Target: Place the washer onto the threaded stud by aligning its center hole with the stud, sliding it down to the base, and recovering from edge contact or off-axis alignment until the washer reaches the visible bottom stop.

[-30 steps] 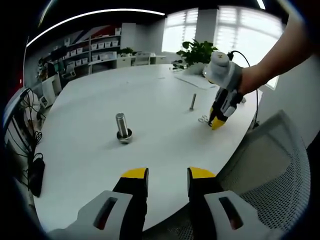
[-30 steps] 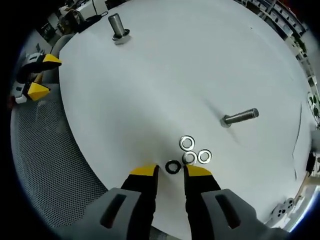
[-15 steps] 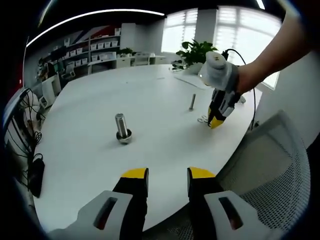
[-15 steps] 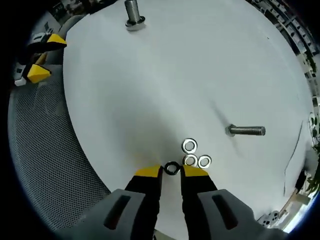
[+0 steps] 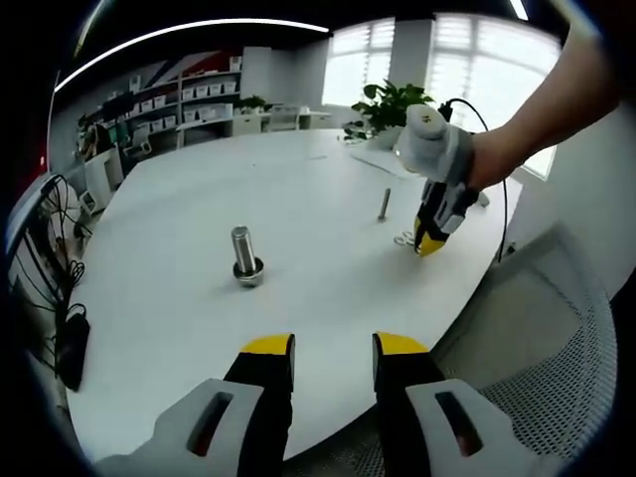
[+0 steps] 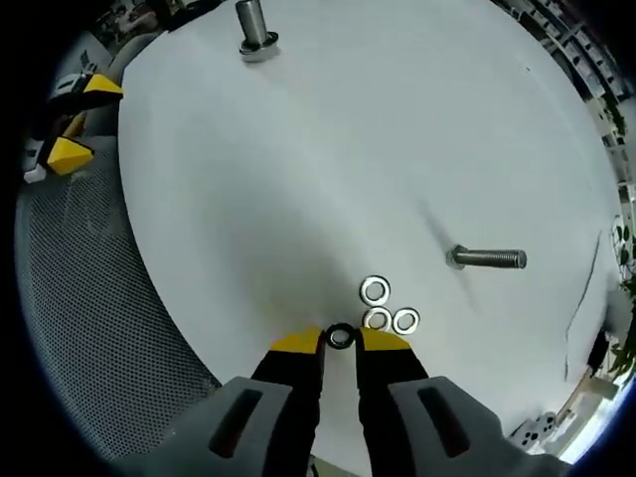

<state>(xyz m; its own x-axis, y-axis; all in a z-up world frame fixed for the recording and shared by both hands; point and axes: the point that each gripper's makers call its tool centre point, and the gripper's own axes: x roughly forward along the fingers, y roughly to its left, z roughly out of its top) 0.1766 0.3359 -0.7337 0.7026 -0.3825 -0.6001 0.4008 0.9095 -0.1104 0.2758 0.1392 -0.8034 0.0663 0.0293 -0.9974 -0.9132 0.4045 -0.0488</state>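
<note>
My right gripper (image 6: 340, 341) is down at the white surface (image 6: 328, 149), its yellow-tipped jaws drawn in close on either side of a dark washer (image 6: 341, 336). The washer sits right between the tips and seems to touch both, but I cannot tell whether it is truly pinched or only bracketed while it lies flat on the surface. Just beyond it lie three bright washers (image 6: 376, 291) in a tight cluster, near each other and close to the dark one. A slim threaded stud (image 6: 487, 258) stands a little farther on, appearing to lie sideways in this tilted view.

From my left gripper view I see the same right gripper (image 5: 429, 244) from the side, held by a person's hand (image 5: 497, 157), its yellow tips touching down beside the small cluster of washers (image 5: 403, 238). The slim stud (image 5: 384, 204) stands upright just behind that spot. A thicker stud (image 5: 244, 256), upright with a ring around its base, stands well apart from them, nearer the middle of the surface (image 5: 298, 179); it also shows at the top of the right gripper view (image 6: 254, 26).

My left gripper (image 5: 333, 350) hangs over the near edge of the surface with its jaws apart and nothing between them. A mesh chair back (image 5: 556, 328) sits off to the right, and a potted plant (image 5: 396, 104) stands at the far side.
</note>
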